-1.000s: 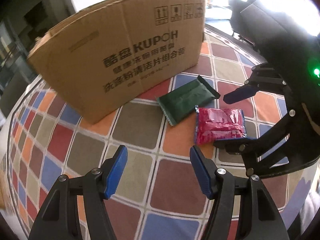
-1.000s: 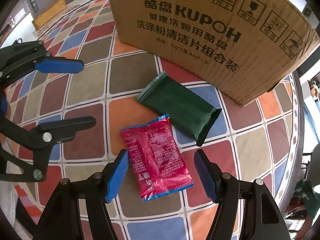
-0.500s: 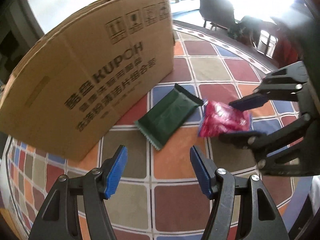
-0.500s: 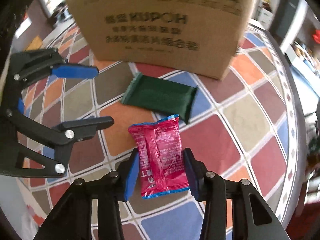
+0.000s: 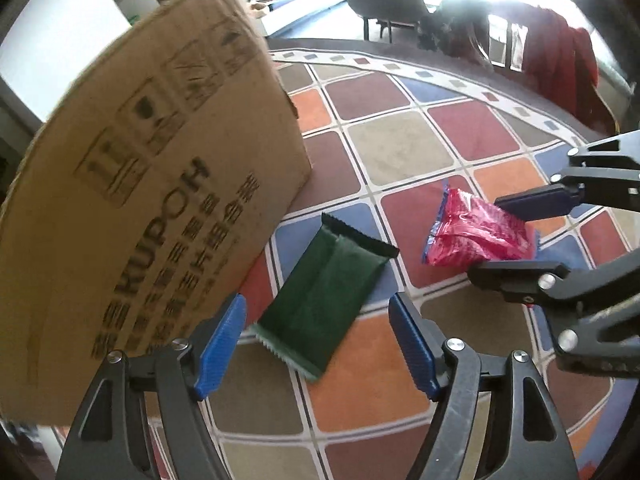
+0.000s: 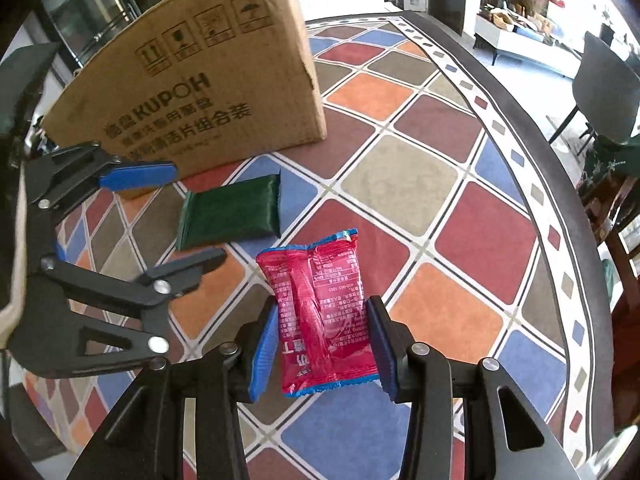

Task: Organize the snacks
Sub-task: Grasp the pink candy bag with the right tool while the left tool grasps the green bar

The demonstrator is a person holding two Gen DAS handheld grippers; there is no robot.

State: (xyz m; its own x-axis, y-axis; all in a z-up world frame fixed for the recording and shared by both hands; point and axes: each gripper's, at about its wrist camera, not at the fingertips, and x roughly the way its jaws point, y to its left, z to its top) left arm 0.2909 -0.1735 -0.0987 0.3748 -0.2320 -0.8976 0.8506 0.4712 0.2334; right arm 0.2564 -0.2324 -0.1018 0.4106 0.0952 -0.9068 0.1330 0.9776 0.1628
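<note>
The tall brown cardboard box (image 6: 192, 92) walls off the far-left side; the checkered desk (image 6: 400, 184) right of it lies open.

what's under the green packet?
The green packet lies flat on the checkered tablecloth, over blue and orange squares. Whether anything is beneath it cannot be seen; it covers that patch.

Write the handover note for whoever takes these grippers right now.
Right gripper: shut on the red snack packet, after closing within the last second.
Left gripper: open, its jaws just widened, straddling the near end of the green snack packet without touching it; that packet lies flat on the checkered tablecloth.
Cardboard box stands just behind the green packet.
Done: red packet gripped.
Left: grip the green one, put both away.
</note>
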